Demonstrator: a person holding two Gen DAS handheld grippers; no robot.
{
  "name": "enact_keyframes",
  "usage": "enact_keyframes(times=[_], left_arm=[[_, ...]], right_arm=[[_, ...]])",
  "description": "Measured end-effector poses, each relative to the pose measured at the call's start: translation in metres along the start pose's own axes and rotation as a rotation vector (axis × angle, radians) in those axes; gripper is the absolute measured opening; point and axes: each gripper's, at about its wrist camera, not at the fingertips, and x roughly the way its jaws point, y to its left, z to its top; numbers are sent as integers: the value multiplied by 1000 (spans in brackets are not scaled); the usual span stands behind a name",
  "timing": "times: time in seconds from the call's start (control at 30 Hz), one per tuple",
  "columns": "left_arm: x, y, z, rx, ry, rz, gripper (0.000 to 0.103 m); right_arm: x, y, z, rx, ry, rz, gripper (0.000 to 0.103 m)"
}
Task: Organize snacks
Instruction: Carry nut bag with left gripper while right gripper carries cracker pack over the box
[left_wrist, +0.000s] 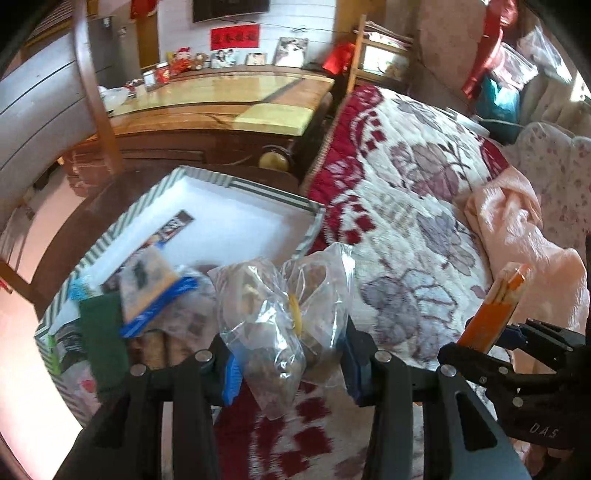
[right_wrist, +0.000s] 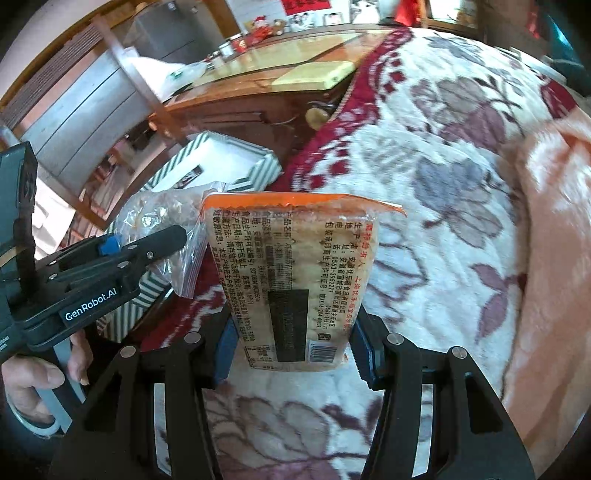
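Observation:
My left gripper (left_wrist: 290, 360) is shut on a clear zip bag of brown snacks (left_wrist: 284, 314), held above the bed's edge beside the striped box (left_wrist: 207, 179). That box holds several snack packs, among them a blue-edged packet (left_wrist: 155, 291) and a green one (left_wrist: 101, 339). My right gripper (right_wrist: 291, 354) is shut on an orange-topped cracker pack (right_wrist: 291, 280) with printed text, held upright over the blanket. In the left wrist view the cracker pack (left_wrist: 495, 306) shows at far right. The right wrist view has the left gripper (right_wrist: 162, 240) and the zip bag (right_wrist: 166, 221) at left.
A floral red-and-cream blanket (left_wrist: 413, 184) covers the bed, with a peach cloth (left_wrist: 513, 221) on its right. A wooden cabinet (left_wrist: 221, 110) with a glossy top stands behind the box. A wooden chair (left_wrist: 96, 92) is at left. A hand (right_wrist: 33, 376) grips the left gripper's handle.

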Motion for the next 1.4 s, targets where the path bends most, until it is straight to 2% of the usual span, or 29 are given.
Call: enact_keyframes(times=[0.7, 1.03, 1.4], left_arm=[[-20, 82, -8, -134, -27, 82, 46], [-20, 116, -15, -201, -18, 113, 46], [-13, 143, -22, -259, -5, 132, 46]], right_arm=[[32, 83, 32, -161, 56, 64, 53], [48, 117, 55, -231, 72, 81, 53], [83, 156, 75, -296, 128, 91, 53]])
